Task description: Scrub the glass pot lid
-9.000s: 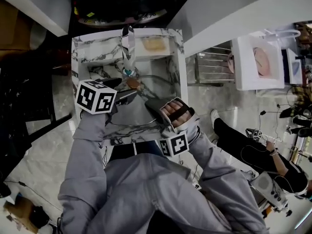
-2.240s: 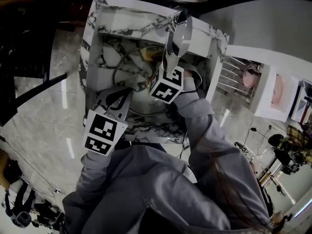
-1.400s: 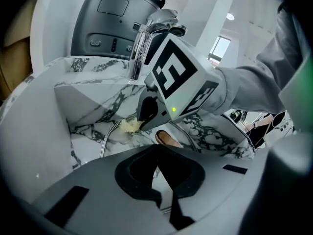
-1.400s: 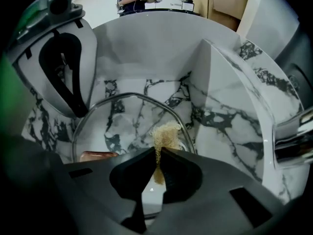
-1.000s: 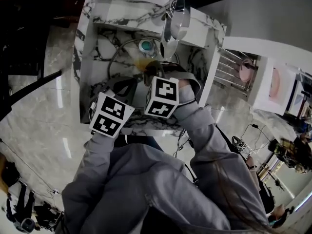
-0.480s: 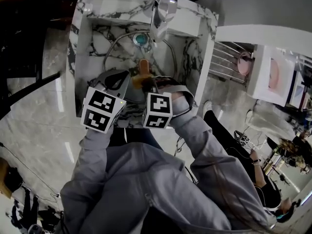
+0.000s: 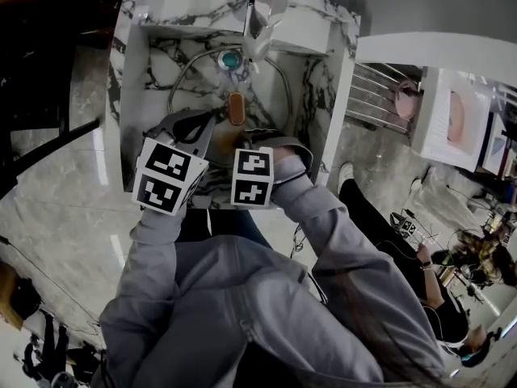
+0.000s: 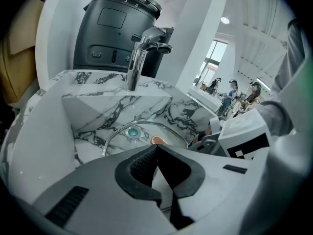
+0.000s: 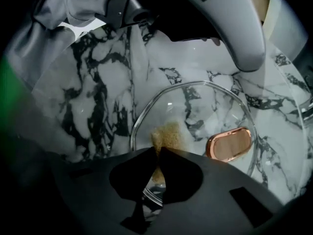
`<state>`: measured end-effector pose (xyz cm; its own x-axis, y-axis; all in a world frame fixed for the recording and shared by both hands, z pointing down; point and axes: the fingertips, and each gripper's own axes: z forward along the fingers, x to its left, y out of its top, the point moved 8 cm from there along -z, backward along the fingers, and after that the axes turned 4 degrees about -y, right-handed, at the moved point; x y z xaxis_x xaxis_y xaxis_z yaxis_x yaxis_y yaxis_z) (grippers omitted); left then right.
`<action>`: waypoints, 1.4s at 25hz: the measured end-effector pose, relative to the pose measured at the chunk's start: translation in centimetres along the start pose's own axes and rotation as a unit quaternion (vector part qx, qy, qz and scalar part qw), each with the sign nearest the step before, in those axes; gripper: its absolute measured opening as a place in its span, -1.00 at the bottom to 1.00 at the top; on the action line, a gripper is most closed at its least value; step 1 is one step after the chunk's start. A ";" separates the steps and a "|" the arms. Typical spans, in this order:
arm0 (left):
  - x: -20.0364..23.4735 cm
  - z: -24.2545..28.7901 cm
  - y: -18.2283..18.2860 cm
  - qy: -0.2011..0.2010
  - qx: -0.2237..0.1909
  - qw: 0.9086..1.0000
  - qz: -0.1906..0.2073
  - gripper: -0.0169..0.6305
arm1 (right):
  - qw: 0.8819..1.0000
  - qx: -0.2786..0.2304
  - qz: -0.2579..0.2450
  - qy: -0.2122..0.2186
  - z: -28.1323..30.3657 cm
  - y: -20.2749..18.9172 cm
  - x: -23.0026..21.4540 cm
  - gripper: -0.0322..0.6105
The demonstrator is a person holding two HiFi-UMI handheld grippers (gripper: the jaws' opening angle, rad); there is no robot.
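Note:
The glass pot lid (image 7: 271, 95) lies flat in the marble sink (image 7: 161, 63), its copper handle (image 7: 236, 107) facing up. In the right gripper view the lid (image 9: 205, 109) fills the middle, with the handle (image 9: 228, 144) to the right. My right gripper (image 9: 157, 153) is shut on a tan scrub pad (image 9: 167, 133) that rests on the glass near the lid's close rim. My left gripper (image 8: 155, 148) is shut, with nothing visible between its tips. It hovers at the lid's near-left side; the rim (image 8: 110, 142) runs behind it. In the head view both grippers (image 7: 208, 128) (image 7: 245, 140) sit side by side.
A chrome faucet (image 7: 262, 6) overhangs the back of the sink, above the teal drain (image 7: 229, 59). A black appliance (image 8: 117, 28) stands behind the faucet. A wire rack (image 7: 371, 95) is to the right of the sink. A person (image 7: 396, 233) sits on the floor at right.
My right gripper with the pad drew back from the lid's middle toward the near rim, uncovering the copper handle. The left gripper stayed by the near-left rim.

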<state>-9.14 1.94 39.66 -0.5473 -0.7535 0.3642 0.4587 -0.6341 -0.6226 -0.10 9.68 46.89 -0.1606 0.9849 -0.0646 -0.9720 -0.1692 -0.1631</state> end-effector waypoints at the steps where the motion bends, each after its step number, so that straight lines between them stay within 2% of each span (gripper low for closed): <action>1: 0.0 0.3 0.0 0.000 0.003 1.000 0.001 -0.90 | 1.000 0.002 -0.002 0.012 0.1 0.0 0.3 -0.76; 7: 0.1 2.9 -0.1 -0.016 0.041 0.999 0.006 -0.88 | 0.996 0.001 0.015 0.082 0.8 -0.2 1.5 -0.76; 9: -0.1 4.2 -0.2 -0.031 0.060 0.998 -0.008 -0.42 | 0.995 0.003 0.016 0.103 1.0 -0.3 1.6 -0.76; 10: -0.2 4.9 -0.3 -0.042 0.072 0.996 -0.019 -0.27 | 0.993 0.005 0.018 0.116 1.0 -0.3 1.7 -0.76; 13: -0.4 6.9 -0.4 -0.062 0.091 0.993 -0.052 -0.05 | 0.989 -0.003 0.035 0.144 0.8 -0.5 1.8 -0.76; 17: -0.6 9.1 0.3 -0.048 0.107 0.992 -0.050 0.07 | 0.991 -0.024 0.053 0.117 -1.6 -1.2 1.5 -0.76; 22: -0.8 11.6 0.9 -0.006 0.153 0.988 -0.036 0.08 | 0.996 0.003 0.052 0.079 -3.4 -2.5 2.0 -0.76; 26: -1.6 12.3 1.0 0.038 0.163 0.986 -0.015 0.08 | 0.994 0.001 0.079 0.071 -4.0 -3.4 2.0 -0.76; 29: -1.7 12.2 0.9 0.043 0.156 0.987 -0.014 0.07 | 0.994 -0.002 0.096 0.059 -4.9 -4.1 1.5 -0.76; 35: -0.6 11.2 0.7 0.042 0.167 0.985 -0.013 0.05 | 0.992 -0.011 0.121 0.020 -6.8 -5.7 -0.8 -0.76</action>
<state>-0.65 0.06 46.74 -0.6121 -0.7276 0.3097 0.6406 -0.6859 -0.3451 6.73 9.64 41.13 -0.3813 0.9132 -0.1437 -0.9019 -0.4016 -0.1591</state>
